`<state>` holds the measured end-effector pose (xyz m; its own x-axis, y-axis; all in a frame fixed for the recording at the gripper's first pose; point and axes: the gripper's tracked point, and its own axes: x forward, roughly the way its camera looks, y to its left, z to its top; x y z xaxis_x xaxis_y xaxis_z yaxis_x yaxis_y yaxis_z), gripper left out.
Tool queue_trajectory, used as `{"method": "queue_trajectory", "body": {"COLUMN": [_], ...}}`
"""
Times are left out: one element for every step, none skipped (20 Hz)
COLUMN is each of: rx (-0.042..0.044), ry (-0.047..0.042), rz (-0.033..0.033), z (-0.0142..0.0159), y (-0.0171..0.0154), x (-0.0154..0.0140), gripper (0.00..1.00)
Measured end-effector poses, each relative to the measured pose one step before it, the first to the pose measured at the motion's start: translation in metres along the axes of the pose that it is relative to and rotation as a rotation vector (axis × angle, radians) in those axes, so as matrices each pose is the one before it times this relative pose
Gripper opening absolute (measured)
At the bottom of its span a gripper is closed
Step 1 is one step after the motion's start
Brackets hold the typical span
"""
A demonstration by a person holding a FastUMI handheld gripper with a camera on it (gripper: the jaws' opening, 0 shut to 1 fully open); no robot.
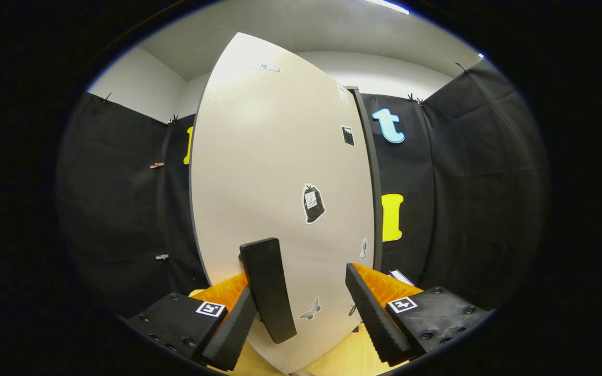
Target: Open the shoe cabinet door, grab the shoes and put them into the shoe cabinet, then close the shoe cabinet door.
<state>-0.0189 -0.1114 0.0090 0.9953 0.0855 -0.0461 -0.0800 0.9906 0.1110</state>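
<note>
Gripper (pixel 301 308) fingers stand spread astride the black bar handle (pixel 268 290) on the rigid pale flat-panel cabinet door (pixel 259 172); grip that handle.

A recording booth set up indoors: black cloth walls (pixel 468 172) clipped up on both sides, plain white room walls (pixel 139 83) and ceiling above, a pale sticker-dotted cabinet door (pixel 275 172) in the middle.

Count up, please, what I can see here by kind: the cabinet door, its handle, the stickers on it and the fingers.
Cabinet door: 1
Handle: 1
Stickers on the door: 7, one partly hidden behind a finger
Fingers: 2, open, one on either side of the handle
Total: 11
</note>
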Motion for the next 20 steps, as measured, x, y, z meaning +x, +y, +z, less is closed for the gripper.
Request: {"method": "queue_trajectory", "body": {"rx": [-0.00137, -0.00061, -0.00062, -0.00236, -0.00330, -0.00355, -0.00148, -0.00049, -0.00067, -0.00083, -0.00124, 0.00004, -0.00007, -0.00085, -0.00344, -0.00312, -0.00123, 0.00063, 0.00045, 0.00179], "ry": [0.00002, 0.00022, -0.00146, -0.00063, -0.00143, -0.00279, -0.00143, 0.00000, 0.00026, -0.00063, 0.00004, -0.00029, 0.00204, 0.00044, -0.00025, -0.00109, -0.00104, 0.00010, 0.00127, -0.00067], "rz": [-0.00125, -0.00178, -0.00337, -0.00511, -0.00565, -0.00444, -0.00414, -0.00382, -0.00461, -0.00543, -0.00597, -0.00537, -0.00556, -0.00718, -0.00805, -0.00750, -0.00703, -0.00669, -0.00772, -0.00575], "z": [0.00000, -0.00065, -0.00079, -0.00048, -0.00033, -0.00008, -0.00037, -0.00159, -0.00104, 0.00140, 0.00011, -0.00068, -0.00105, 0.00021, 0.00070, 0.00072, -0.00057, -0.00034, 0.00006, 0.00095], "y": [0.00394, 0.00408, 0.00430, 0.00331, 0.00393, 0.00437, 0.00259, 0.00115, 0.00306, 0.00255, 0.00111, 0.00135, 0.00158, -0.00031, 0.00011, 0.00037, -0.00022, -0.00034, -0.00074, -0.00150], "x": [0.00400, 0.00412, 0.00500, 0.00381, 0.00386, 0.00315, 0.00273, 0.00162, 0.00238, 0.00203, 0.00118, 0.00184, 0.00106, 0.00100, 0.00054, -0.00088, -0.00107, -0.00185, -0.00119, 0.00010], "gripper": [0.97, 0.97, 0.97, 0.97, 0.97, 0.97, 0.97, 0.97, 0.97, 0.97, 0.97, 0.97, 0.97, 0.97, 0.97, 0.97, 0.97, 0.97, 0.97, 0.97]}}
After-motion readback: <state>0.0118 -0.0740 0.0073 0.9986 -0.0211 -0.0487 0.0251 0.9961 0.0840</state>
